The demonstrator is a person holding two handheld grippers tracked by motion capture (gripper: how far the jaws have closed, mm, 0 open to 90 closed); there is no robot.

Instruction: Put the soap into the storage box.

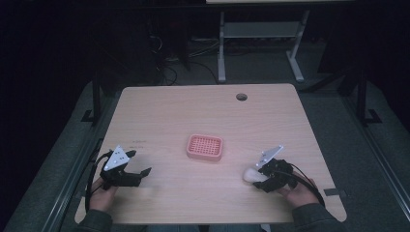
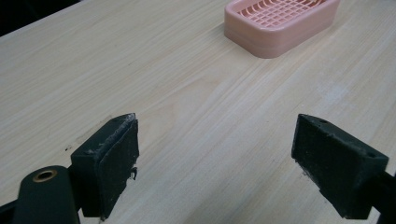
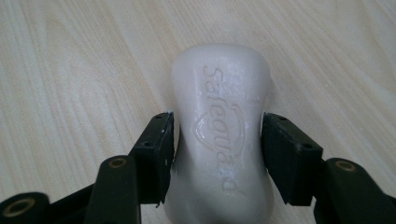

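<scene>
The high view looks forward and down over the whole counter (image 1: 159, 111) from its near edge. The left gripper view skims low toward the pink tray (image 2: 280, 23), seen mid-counter from above too. The right gripper view sits close over the soap (image 3: 222, 130).

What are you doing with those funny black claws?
A person at a wooden table holds a claw-like gripper in each hand. The right gripper has its jaws pressed against both sides of a white bar of soap that lies on the table. A pink soap dish sits in the middle of the table with nothing in it. The left gripper rests open near the table's edge, holding nothing.
</scene>
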